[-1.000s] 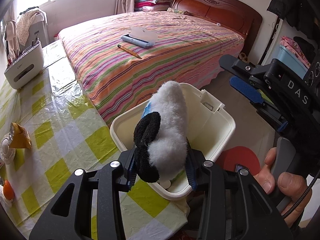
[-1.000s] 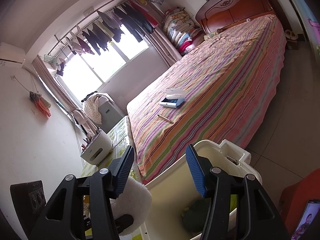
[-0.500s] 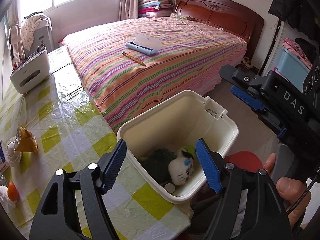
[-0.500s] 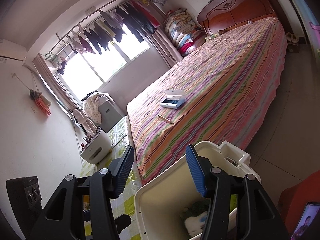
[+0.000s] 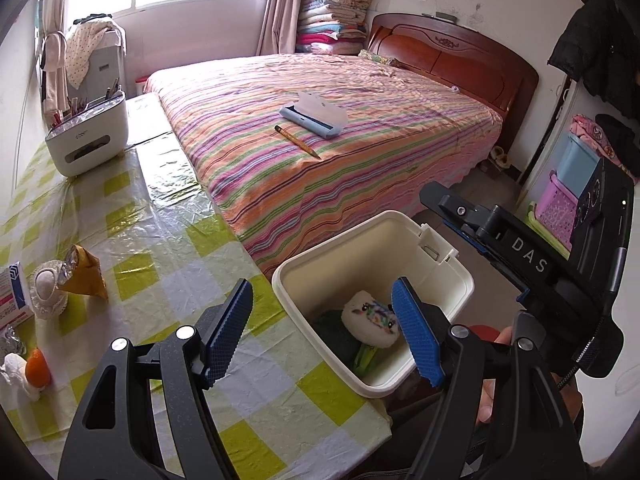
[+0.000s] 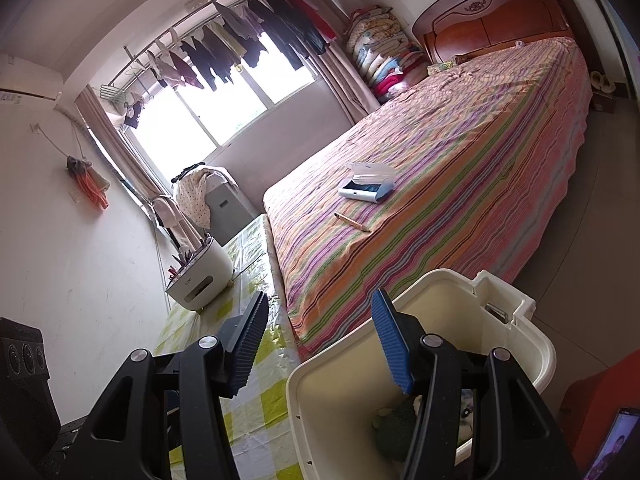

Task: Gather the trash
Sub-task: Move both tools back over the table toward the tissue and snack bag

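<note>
Inside cream bin (image 5: 304, 276): white plush (image 5: 370, 322), dark green cloth (image 5: 336, 334)

the left wrist view looks forward and steeply down along its own two fingers (image 5: 416, 336), from just above the table (image 5: 172, 240) edge. it sits near the bin (image 5: 296, 276) and sees into it from above, with the bed (image 5: 320, 100) beyond and the window at the far wall. the right gripper (image 5: 460, 224) enters at its right side.

the right wrist view looks from lower down and closer to level, tilted sideways, past its own fingers (image 6: 392, 344). the bin (image 6: 316, 376) fills its lower right, very near. both views share the bin, the bed (image 6: 460, 152), the table (image 6: 248, 248) and the window wall.
</note>
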Motion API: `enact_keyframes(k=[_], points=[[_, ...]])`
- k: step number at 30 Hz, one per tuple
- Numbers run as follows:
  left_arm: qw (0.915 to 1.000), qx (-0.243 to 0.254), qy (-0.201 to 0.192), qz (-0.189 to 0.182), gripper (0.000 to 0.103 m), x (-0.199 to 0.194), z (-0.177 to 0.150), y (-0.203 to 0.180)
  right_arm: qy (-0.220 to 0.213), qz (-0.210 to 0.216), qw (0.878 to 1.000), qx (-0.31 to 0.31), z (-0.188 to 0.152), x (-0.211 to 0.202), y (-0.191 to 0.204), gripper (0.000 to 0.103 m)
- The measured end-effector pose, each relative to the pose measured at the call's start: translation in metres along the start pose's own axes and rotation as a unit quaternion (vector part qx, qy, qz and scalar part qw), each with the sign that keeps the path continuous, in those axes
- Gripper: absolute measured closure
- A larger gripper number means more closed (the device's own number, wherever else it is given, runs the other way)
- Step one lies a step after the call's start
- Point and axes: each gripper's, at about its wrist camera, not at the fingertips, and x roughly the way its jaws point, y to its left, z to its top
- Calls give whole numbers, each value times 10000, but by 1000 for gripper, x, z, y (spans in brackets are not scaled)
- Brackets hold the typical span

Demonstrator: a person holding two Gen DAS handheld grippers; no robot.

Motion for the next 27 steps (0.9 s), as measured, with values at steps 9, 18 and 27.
enact_keyframes(k=[9, 18, 27], points=[[9987, -434, -206, 162, 32, -35, -3, 46, 153, 132, 9996, -189, -8, 13, 25, 50], [9946, -879, -389, 380, 30, -78, -13, 94, 356, 340, 9979, -418, -20, 26, 51, 50], [9834, -1668, -341, 631, 23, -131, -46, 156, 695, 697, 9922, -765, -40, 40, 87, 37]])
